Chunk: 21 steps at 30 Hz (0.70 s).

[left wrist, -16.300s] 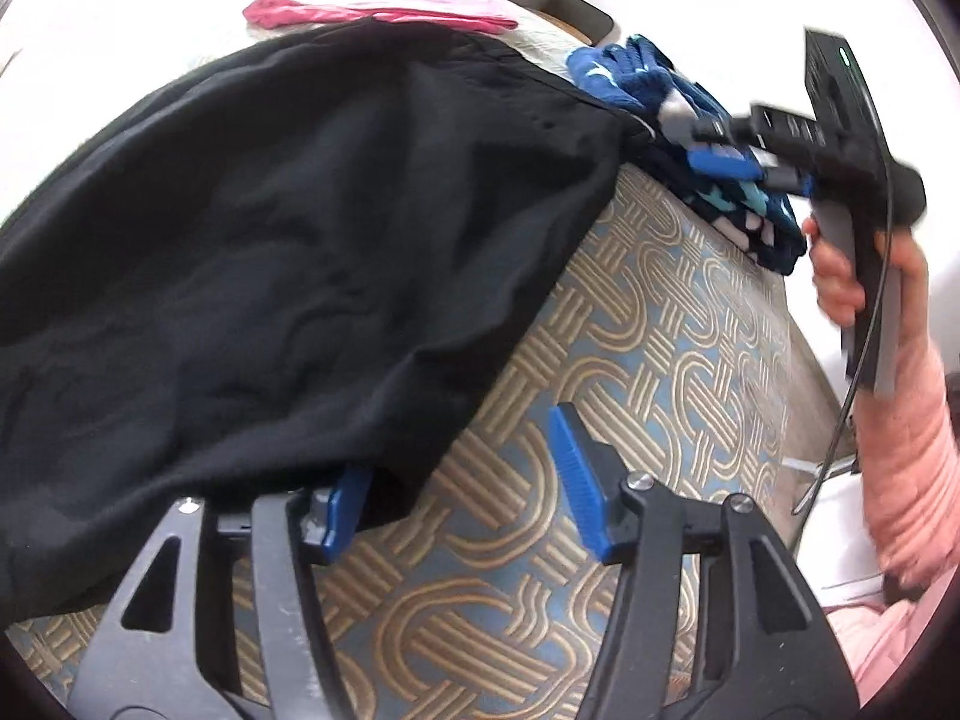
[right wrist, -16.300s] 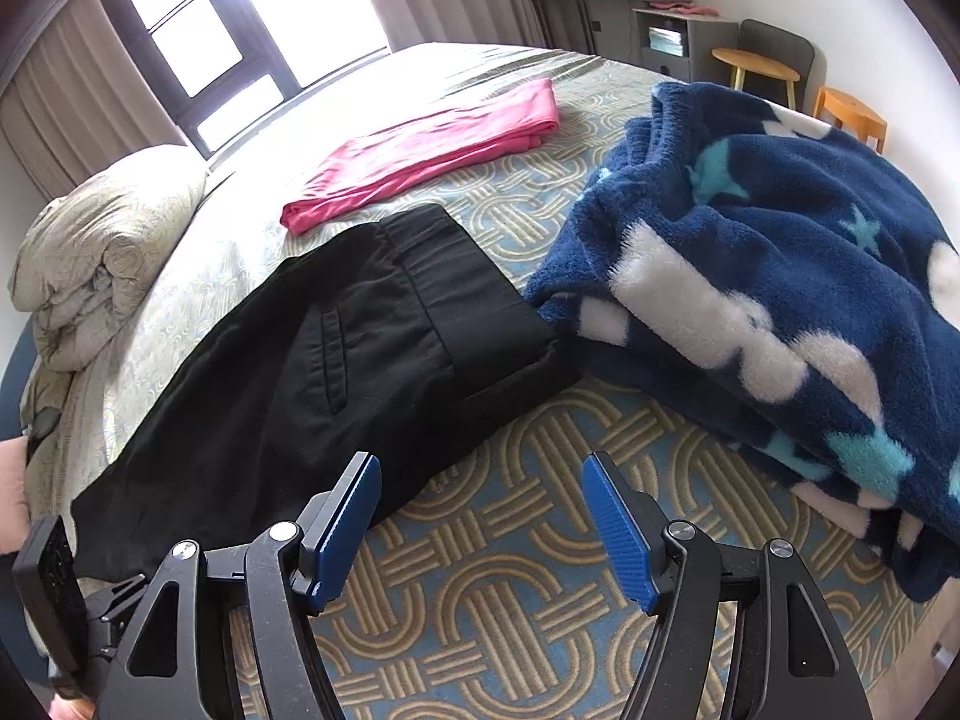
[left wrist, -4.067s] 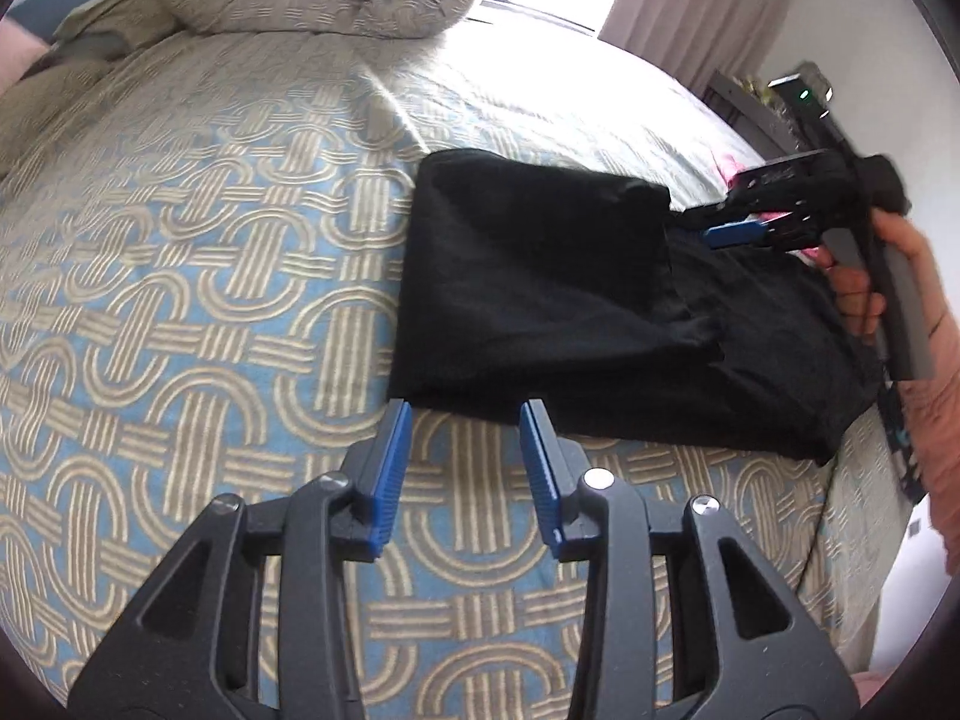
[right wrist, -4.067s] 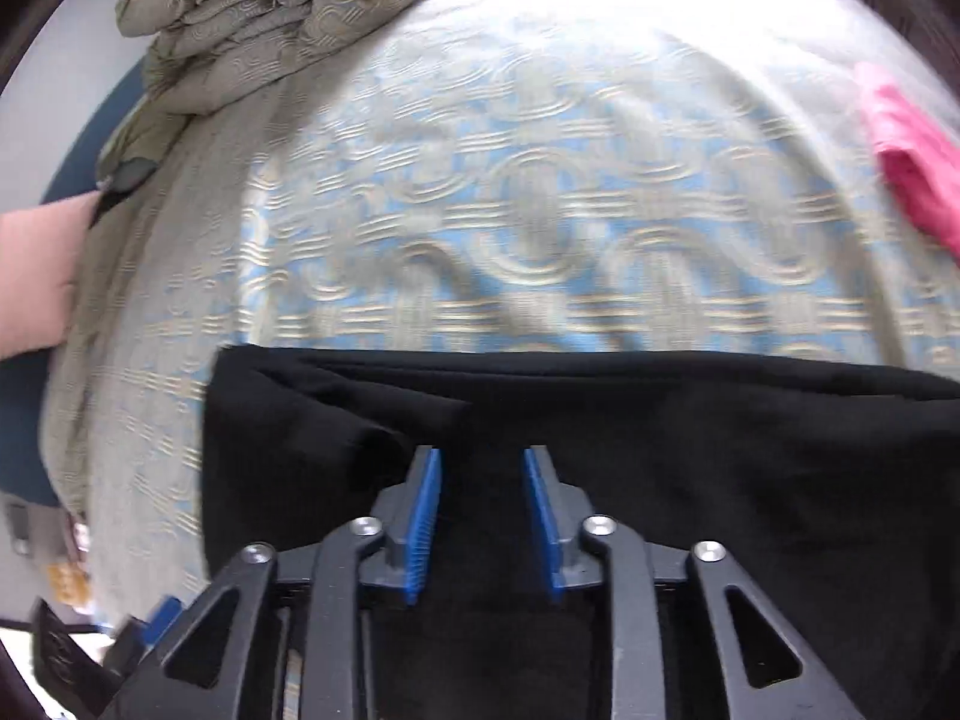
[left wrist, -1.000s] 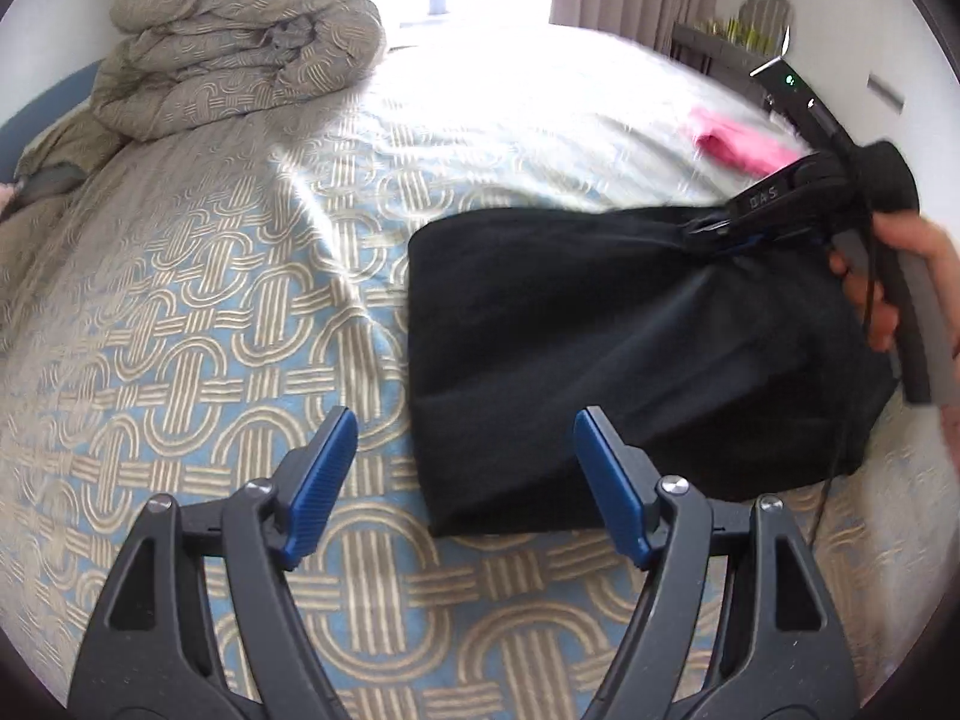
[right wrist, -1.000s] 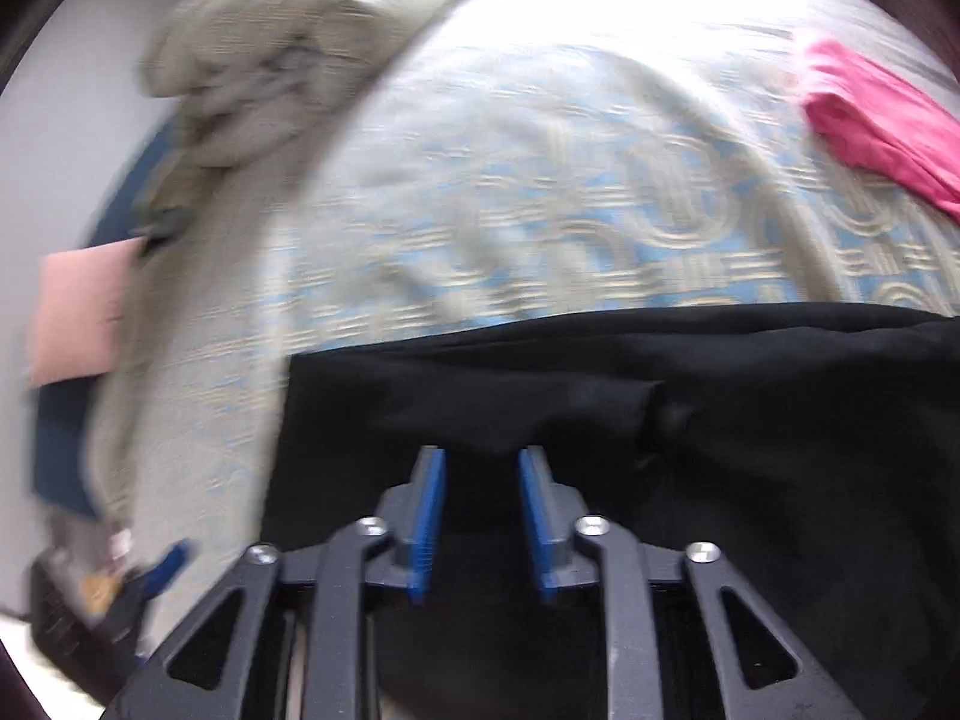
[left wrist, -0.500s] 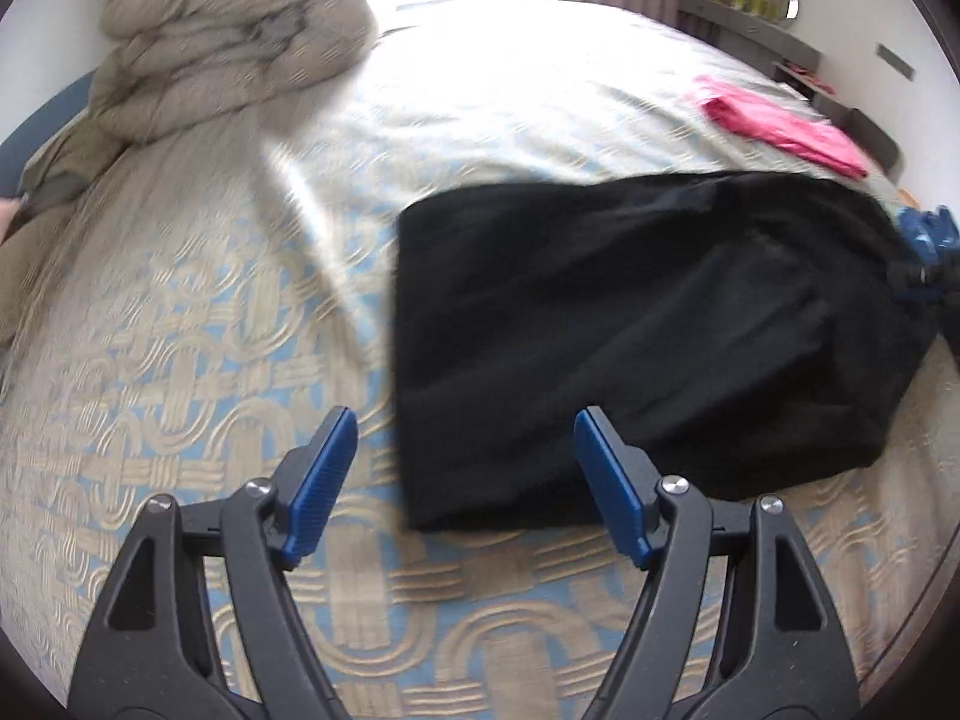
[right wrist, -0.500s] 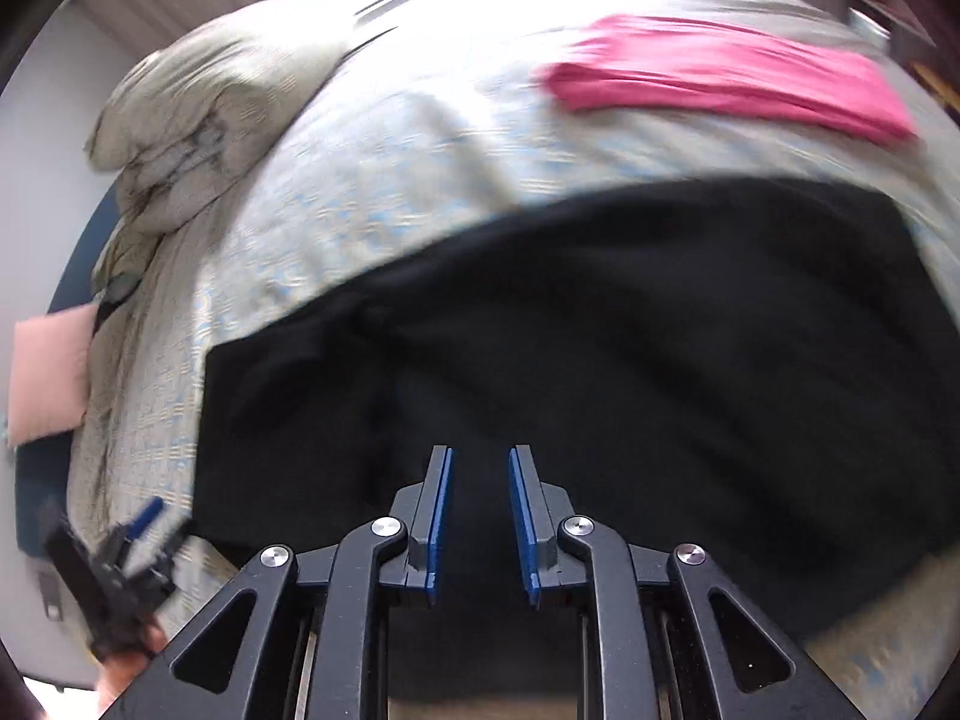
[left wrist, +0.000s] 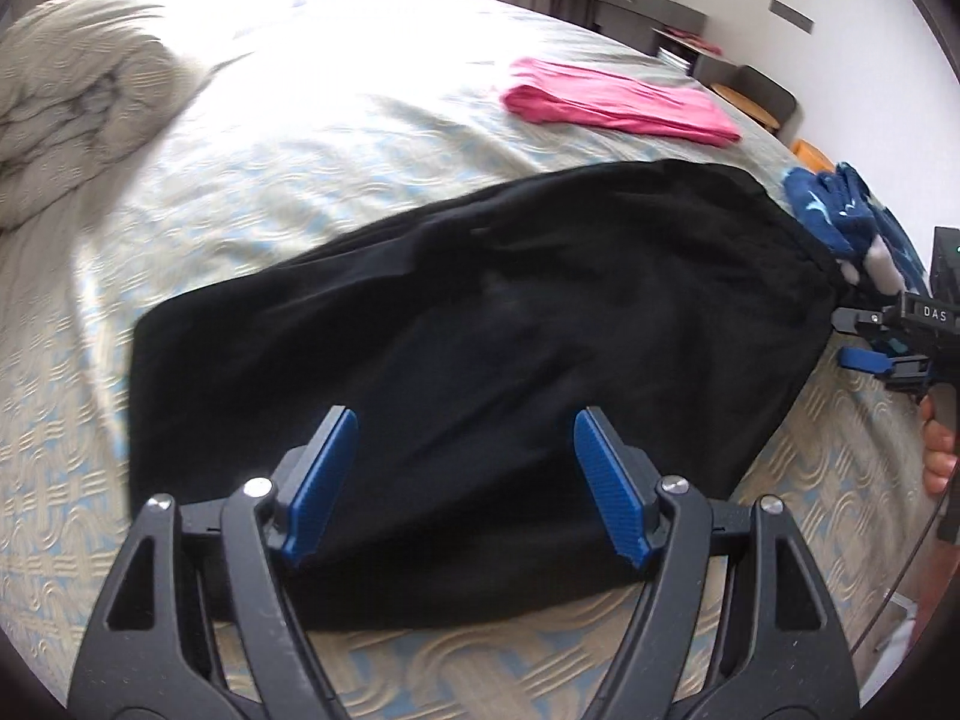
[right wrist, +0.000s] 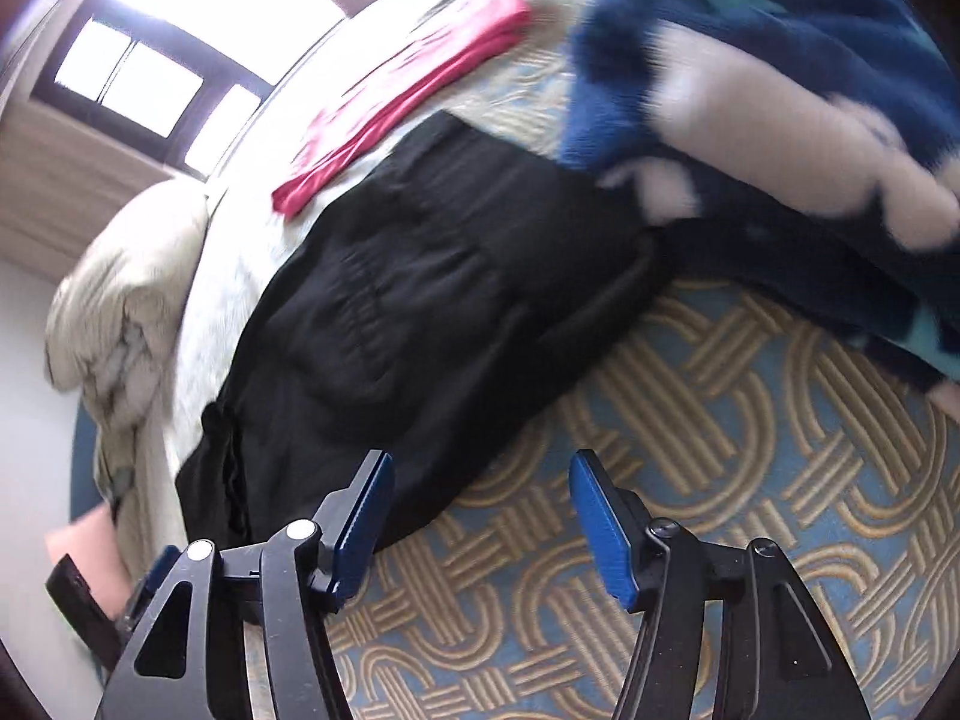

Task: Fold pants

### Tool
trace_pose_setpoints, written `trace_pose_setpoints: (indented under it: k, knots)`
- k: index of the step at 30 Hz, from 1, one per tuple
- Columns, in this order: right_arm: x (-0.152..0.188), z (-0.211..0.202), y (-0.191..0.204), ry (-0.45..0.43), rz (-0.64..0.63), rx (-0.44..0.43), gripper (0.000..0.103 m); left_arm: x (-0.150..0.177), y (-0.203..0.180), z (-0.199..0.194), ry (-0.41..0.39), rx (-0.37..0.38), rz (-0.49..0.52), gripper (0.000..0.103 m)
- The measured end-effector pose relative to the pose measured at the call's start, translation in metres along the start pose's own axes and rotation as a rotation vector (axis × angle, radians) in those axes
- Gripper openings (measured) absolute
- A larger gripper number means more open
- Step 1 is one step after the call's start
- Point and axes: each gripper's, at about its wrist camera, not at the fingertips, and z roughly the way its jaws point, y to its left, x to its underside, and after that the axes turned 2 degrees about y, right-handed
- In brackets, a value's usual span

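Observation:
The black pants (left wrist: pixel 480 324) lie folded over on the patterned bedspread (left wrist: pixel 270 192). My left gripper (left wrist: pixel 465 483) is open and empty, hovering over the pants' near edge. The right gripper (left wrist: pixel 864 339) shows at the far right of the left wrist view, just off the pants' right end. In the right wrist view the pants (right wrist: pixel 420 288) stretch away to the upper left, and my right gripper (right wrist: pixel 480 525) is open and empty, its left finger at the pants' near edge, its right finger over bare bedspread (right wrist: pixel 690 420).
A folded pink garment (left wrist: pixel 618 105) lies beyond the pants. A blue and white fleece blanket (right wrist: pixel 780 108) is heaped at the pants' right end. A rolled beige duvet (left wrist: pixel 78 96) sits at the far left. Furniture lines the far wall.
My right gripper has opened, let go of the black cloth and drawn back off the pants to their right end. My left gripper stays open and has moved in over the pants' near edge.

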Motion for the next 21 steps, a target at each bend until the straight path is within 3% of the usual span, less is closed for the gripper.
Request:
trace_pose_setpoints:
  k: [6, 17, 19, 21]
  knots:
    - [-0.022, 0.004, -0.016, -0.068, 0.107, -0.064, 0.072, -0.021, -0.009, 0.024, 0.028, 0.132, -0.116, 0.075]
    - [-0.038, 0.017, 0.002, -0.124, 0.065, 0.039, 0.075, -0.021, -0.018, 0.048, 0.085, 0.109, -0.115, 0.075]
    - [-0.037, 0.014, 0.000, -0.138, 0.065, 0.051, 0.069, -0.019, -0.017, 0.050, 0.086, 0.114, -0.115, 0.075]
    - [-0.037, 0.014, 0.001, -0.147, 0.054, 0.082, 0.049, -0.018, -0.015, 0.049, 0.085, 0.122, -0.117, 0.075]
